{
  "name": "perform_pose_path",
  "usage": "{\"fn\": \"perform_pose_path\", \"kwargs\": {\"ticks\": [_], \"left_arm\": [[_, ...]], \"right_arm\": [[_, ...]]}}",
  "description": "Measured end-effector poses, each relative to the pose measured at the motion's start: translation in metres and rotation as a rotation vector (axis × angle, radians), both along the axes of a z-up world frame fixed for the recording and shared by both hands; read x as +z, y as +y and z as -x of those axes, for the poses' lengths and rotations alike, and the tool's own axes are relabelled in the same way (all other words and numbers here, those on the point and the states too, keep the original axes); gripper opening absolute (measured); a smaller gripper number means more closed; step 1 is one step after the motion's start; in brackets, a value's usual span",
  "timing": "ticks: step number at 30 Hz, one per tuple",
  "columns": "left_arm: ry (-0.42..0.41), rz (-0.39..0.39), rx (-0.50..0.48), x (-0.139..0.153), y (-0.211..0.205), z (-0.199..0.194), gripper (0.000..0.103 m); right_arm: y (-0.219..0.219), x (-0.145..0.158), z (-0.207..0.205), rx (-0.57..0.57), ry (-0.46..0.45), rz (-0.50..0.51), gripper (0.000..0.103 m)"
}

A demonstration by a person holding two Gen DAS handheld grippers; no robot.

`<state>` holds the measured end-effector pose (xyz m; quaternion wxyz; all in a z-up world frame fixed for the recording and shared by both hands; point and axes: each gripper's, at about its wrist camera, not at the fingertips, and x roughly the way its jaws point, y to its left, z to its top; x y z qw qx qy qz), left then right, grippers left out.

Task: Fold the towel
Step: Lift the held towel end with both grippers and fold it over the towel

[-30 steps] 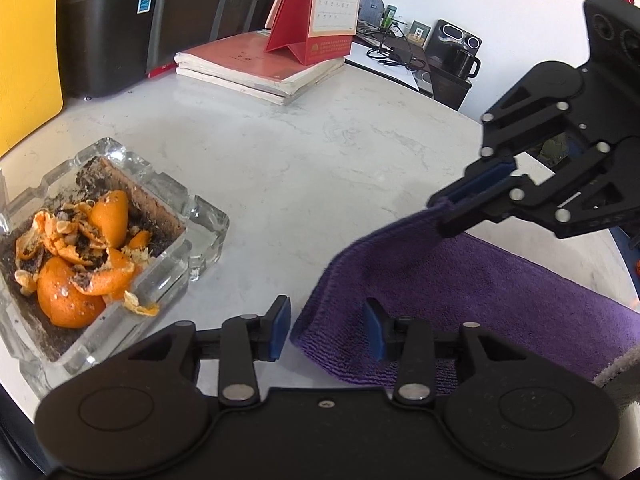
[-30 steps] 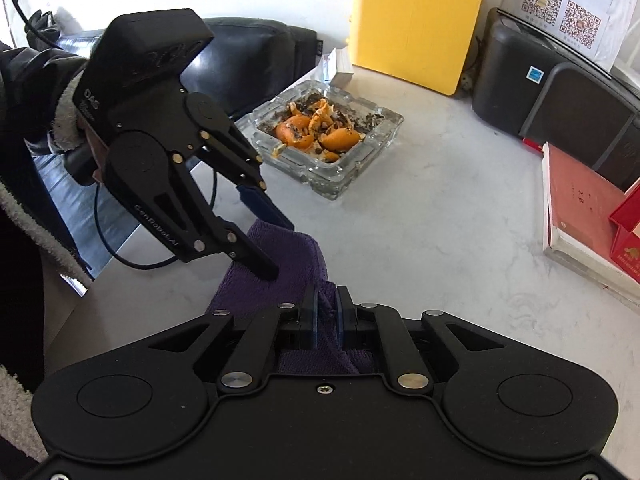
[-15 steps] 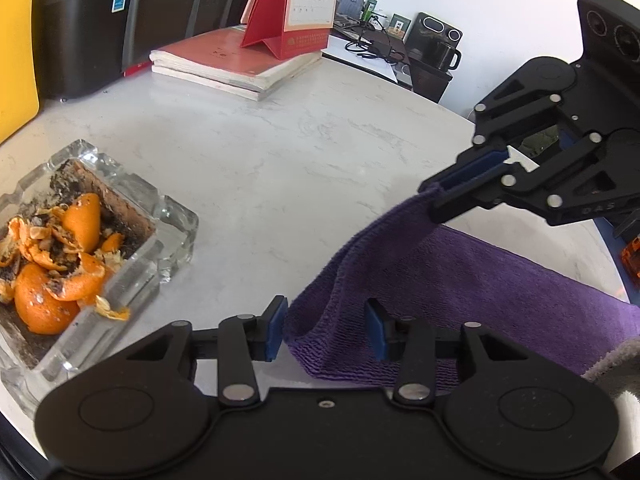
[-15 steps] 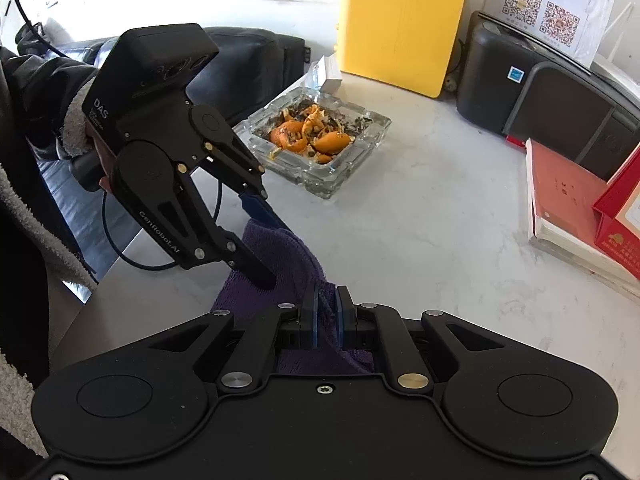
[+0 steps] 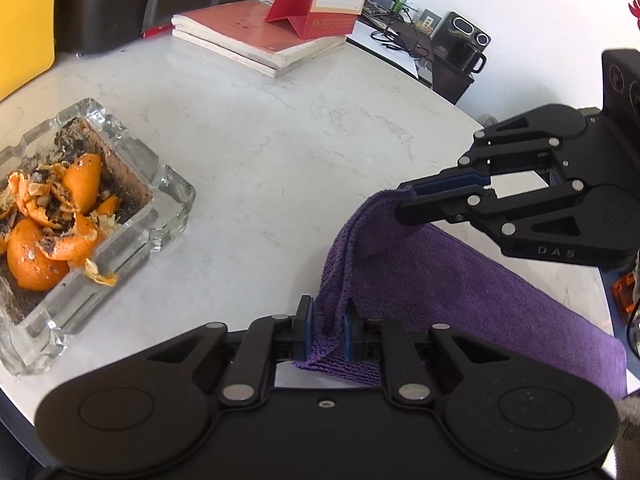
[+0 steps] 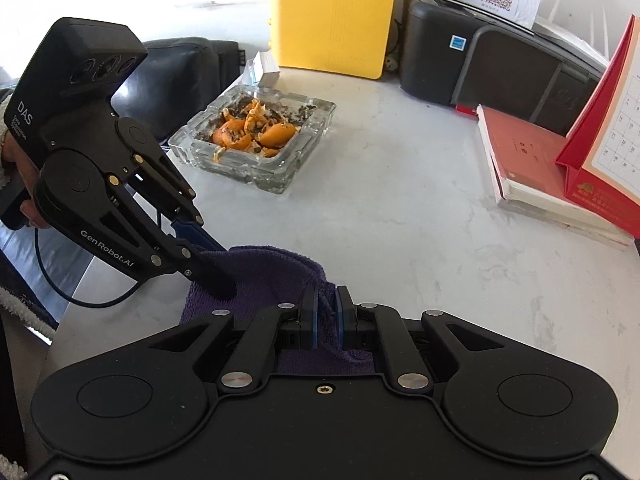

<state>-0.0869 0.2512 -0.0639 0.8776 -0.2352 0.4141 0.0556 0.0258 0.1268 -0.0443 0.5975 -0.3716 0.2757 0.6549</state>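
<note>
— So where do we stand? Start with the bench (image 5: 280,152).

— We have the marble bench with the purple towel (image 5: 460,292) lying along its near edge, towards the corner on our right. Most of the cloth is flat on the bench; only its far end is raised.

— Folded yet?

— Not that we can see. We judge we are at the very start of the first fold: the end is gripped, nothing has been carried over, and the cloth looks like a single long strip, though its layers are hard to count.

— And the tools?

— Our right tool (image 5: 404,204) is clamped on one corner of the raised end, pads together on the cloth. Our left tool (image 5: 327,330) is closing on the other corner, with the towel bunched between its pads and already touched on both sides.

— What is left, then?

— By our reckoning nearly everything: lift the end, lay it over the flat part, line up the edges, let go. The glass ashtray (image 5: 168,196) of orange peel sits well apart towards the left edge, so we expect no trouble from it.
</note>
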Motion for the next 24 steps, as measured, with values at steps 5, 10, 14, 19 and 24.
{"fn": "perform_pose_path", "kwargs": {"ticks": [5, 10, 14, 19, 24], "left_arm": [[-0.013, -0.007, -0.02, 0.012, -0.007, -0.001, 0.011], [-0.016, -0.013, -0.028, 0.021, -0.017, -0.003, 0.011], [0.003, -0.041, -0.029, 0.024, -0.028, -0.004, 0.009], [0.067, -0.12, -0.028, 0.022, -0.043, -0.009, 0.009], [0.077, -0.167, -0.057, 0.024, -0.052, -0.013, 0.009]], "right_arm": [[-0.004, 0.005, 0.003, -0.03, -0.018, -0.016, 0.008], [-0.014, 0.014, 0.008, -0.053, -0.043, -0.041, 0.008], [-0.02, 0.017, 0.011, -0.063, -0.054, -0.044, 0.008], [-0.024, 0.015, 0.013, -0.081, -0.043, -0.037, 0.008], [-0.026, 0.01, 0.014, -0.108, -0.036, -0.022, 0.008]]}}
